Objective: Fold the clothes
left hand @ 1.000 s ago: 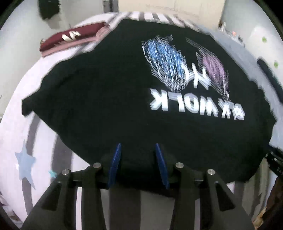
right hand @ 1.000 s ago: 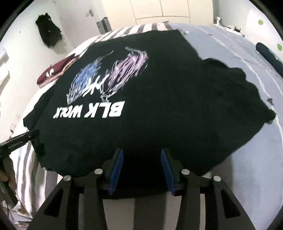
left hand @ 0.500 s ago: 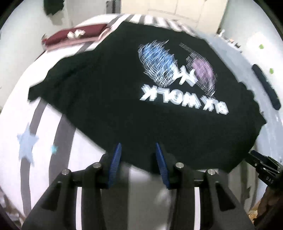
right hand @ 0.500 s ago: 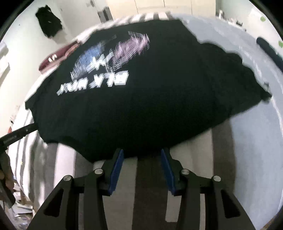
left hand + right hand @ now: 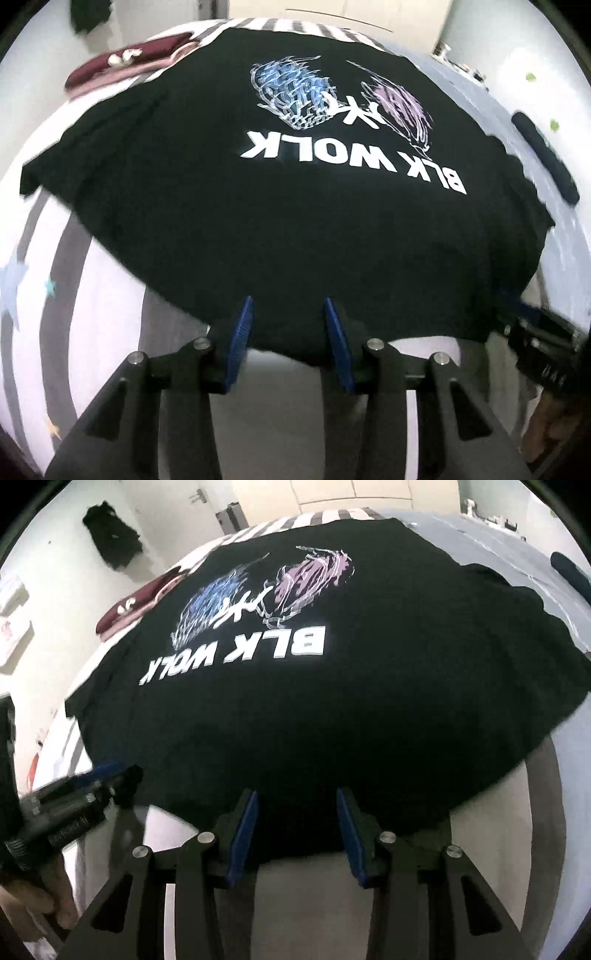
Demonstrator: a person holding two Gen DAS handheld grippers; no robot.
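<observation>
Black T-shirt (image 5: 303,221): spread print-side up across the bed, white letters "BLK WOLK" reading upside down from both wrist views, with a blue scribble and a purple scribble beyond the lettering.
T-shirt, near edge: lies at the tips of both hand-held grippers; one sleeve reaches out to the left in the left wrist view, the other to the right in the right wrist view.
Left hand-held gripper (image 5: 288,325): blue pads apart, black cloth of the near edge showing in the gap; whether the pads press on the cloth I cannot tell.
Right hand-held gripper (image 5: 297,819): blue pads apart at much the same spread, the near edge of the shirt showing between them; a pinch is not confirmed either.
Both grippers: side by side along the same edge of the shirt, each visible at the margin of the other's view.
Hand (image 5: 33,901): seen low at the left of the right wrist view, wrapped round the left tool's handle.
Bed (image 5: 107,306): white cover with grey stripes and pale blue stars on the left, plain grey-blue cover on the right.
Maroon garment (image 5: 125,62): folded, at the far left of the bed, just beside the shirt's far corner.
Dark roll (image 5: 546,158): long, lying on the grey cover, clear of the shirt.
Dark clothing on wall (image 5: 110,535): hanging at the far left, blurred.
</observation>
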